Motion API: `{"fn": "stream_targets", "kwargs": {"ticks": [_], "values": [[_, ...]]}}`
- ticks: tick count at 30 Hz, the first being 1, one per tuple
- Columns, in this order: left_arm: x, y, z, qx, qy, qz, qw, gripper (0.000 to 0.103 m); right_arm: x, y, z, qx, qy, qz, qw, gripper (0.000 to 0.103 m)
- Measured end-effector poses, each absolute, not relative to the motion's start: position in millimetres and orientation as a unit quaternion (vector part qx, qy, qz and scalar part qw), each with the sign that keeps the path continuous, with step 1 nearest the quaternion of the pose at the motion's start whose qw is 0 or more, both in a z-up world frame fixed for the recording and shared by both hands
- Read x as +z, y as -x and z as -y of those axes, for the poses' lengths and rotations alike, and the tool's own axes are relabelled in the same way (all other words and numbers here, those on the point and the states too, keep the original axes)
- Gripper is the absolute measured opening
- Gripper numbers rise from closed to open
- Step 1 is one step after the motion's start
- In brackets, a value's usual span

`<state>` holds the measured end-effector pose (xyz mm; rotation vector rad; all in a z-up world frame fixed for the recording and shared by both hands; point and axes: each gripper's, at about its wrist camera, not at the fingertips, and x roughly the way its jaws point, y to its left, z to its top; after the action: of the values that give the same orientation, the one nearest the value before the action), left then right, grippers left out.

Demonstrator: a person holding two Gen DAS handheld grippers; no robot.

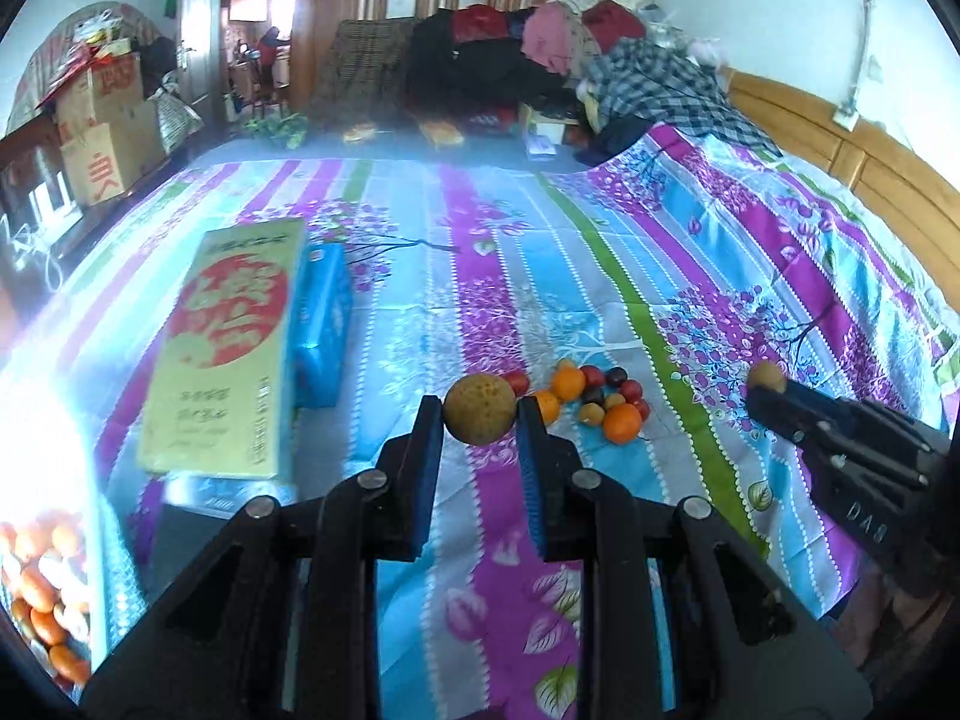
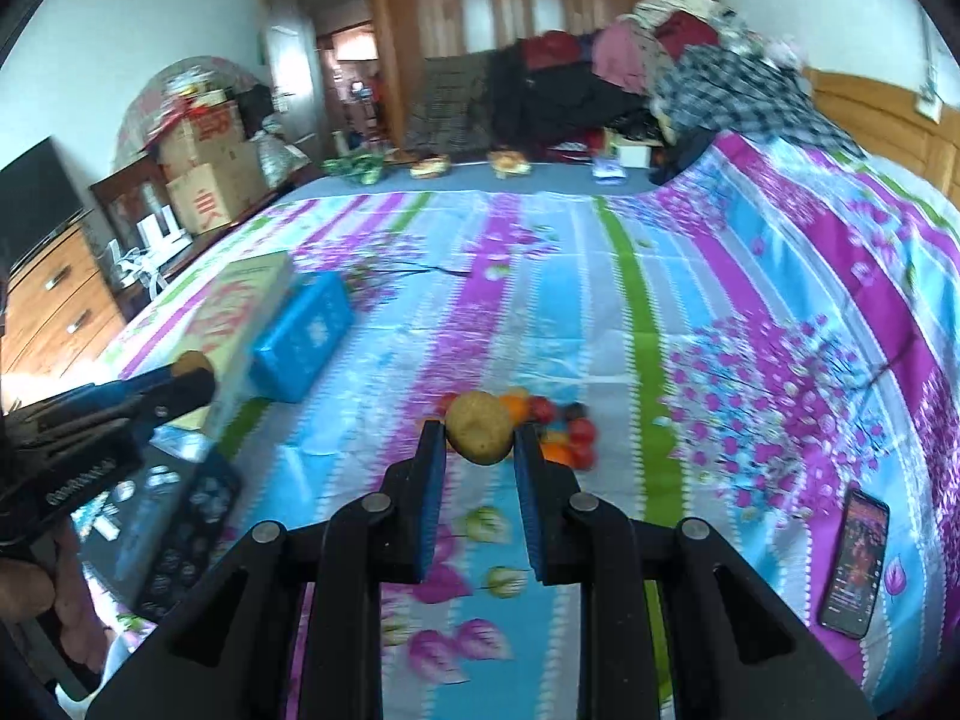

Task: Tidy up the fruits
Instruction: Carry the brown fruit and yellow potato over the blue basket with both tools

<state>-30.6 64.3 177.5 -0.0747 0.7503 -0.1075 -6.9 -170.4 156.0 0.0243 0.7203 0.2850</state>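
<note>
My left gripper (image 1: 480, 411) is shut on a round yellow-green fruit (image 1: 480, 408) and holds it above the bed. My right gripper (image 2: 479, 435) is shut on a similar yellowish fruit (image 2: 479, 433). In the left wrist view the right gripper (image 1: 768, 387) comes in from the right with its fruit (image 1: 766, 376) at the tip. In the right wrist view the left gripper (image 2: 192, 375) comes in from the left, also with fruit. A pile of small oranges and red and dark fruits (image 1: 594, 399) lies on the striped floral bedsheet (image 1: 540, 252), just beyond both grippers; it also shows in the right wrist view (image 2: 558, 429).
A yellow box with a red disc (image 1: 231, 342) and a blue box (image 1: 324, 324) lie at left. A bag of oranges (image 1: 45, 588) is at the near left. A phone (image 2: 855, 564) lies at right, a remote (image 2: 186, 546) at left. Clothes (image 1: 540, 60) are piled at the far end.
</note>
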Motion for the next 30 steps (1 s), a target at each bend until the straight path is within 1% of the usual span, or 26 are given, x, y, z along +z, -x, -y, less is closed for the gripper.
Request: {"fn": "stream_targets", "kwargs": {"ticks": [8, 14, 23, 30], "values": [[203.9, 56.7, -114.0, -0.015, 0.058, -0.346, 0.936, 0.025, 183.6, 28.2, 103.9, 0.192, -0.005, -0.344, 0.919, 0.026], [225.1, 80.5, -177.5, 0.041, 0.084, -0.324, 0.941, 0.025, 203.1, 37.4, 57.5, 0.230, -0.004, -0.338, 0.913, 0.026], [231.0, 122.8, -268.2, 0.136, 0.136, -0.308, 0.932, 0.025, 226.2, 48.9, -34.3, 0.296, 0.012, -0.329, 0.897, 0.026], [227.9, 139.7, -322.0, 0.190, 0.161, -0.304, 0.920, 0.025, 230.3, 53.8, -105.2, 0.344, 0.025, -0.342, 0.874, 0.026]]}}
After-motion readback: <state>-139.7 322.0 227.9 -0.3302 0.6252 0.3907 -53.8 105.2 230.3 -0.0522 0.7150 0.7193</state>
